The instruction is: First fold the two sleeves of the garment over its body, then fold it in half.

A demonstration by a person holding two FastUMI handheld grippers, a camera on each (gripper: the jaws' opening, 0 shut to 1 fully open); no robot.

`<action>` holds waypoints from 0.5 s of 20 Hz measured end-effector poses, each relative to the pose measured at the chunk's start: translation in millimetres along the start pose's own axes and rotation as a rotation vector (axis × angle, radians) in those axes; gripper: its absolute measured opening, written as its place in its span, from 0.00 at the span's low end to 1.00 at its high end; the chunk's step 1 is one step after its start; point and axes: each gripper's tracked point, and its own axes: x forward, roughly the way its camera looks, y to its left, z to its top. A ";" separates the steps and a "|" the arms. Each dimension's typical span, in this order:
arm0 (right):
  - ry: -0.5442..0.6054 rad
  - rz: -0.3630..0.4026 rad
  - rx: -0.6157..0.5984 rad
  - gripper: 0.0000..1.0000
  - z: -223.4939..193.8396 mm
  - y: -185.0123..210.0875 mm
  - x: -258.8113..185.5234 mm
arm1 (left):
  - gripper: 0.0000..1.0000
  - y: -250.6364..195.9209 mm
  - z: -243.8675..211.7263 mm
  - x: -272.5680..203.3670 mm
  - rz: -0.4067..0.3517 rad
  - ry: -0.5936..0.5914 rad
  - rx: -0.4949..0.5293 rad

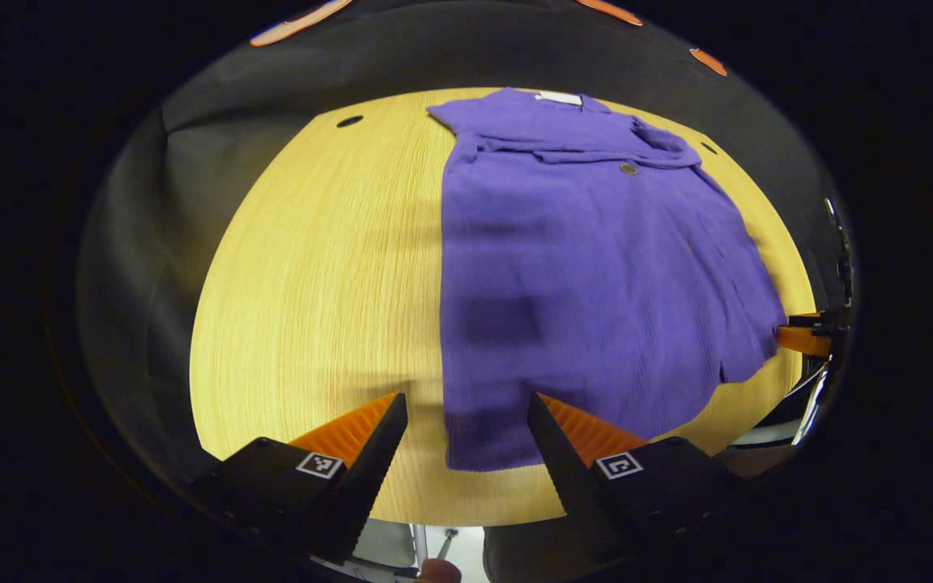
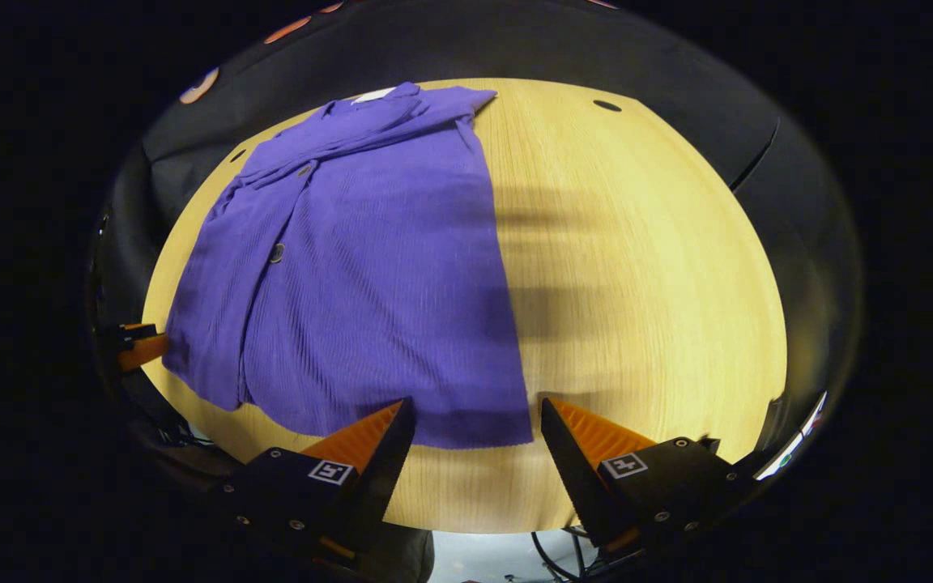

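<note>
A purple ribbed garment point(image 1: 588, 267) lies flat on the wooden table point(image 1: 313, 283), collar at the far end and hem toward me. Folded cloth lies across its upper part below the collar. My left gripper point(image 1: 465, 398) hangs open just above the hem's near left corner, fingers either side of that corner. In the right gripper view the garment point(image 2: 369, 275) fills the left half of the table point(image 2: 645, 283). There my right gripper point(image 2: 477, 402) stands open over the hem's near right corner. Neither gripper holds any cloth.
Bare wood stretches left of the garment in the left gripper view and right of it in the right gripper view. Small round holes point(image 1: 349, 121) point(image 2: 607, 105) sit near the table's far edge. The other gripper point(image 1: 803, 336) point(image 2: 138, 346) shows at each view's rim. Black cloth surrounds the table.
</note>
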 end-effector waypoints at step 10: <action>0.056 -0.024 -0.025 0.63 -6.0 3.8 5.2 | 0.97 -4.9 -19.4 10.8 -0.041 0.114 -0.041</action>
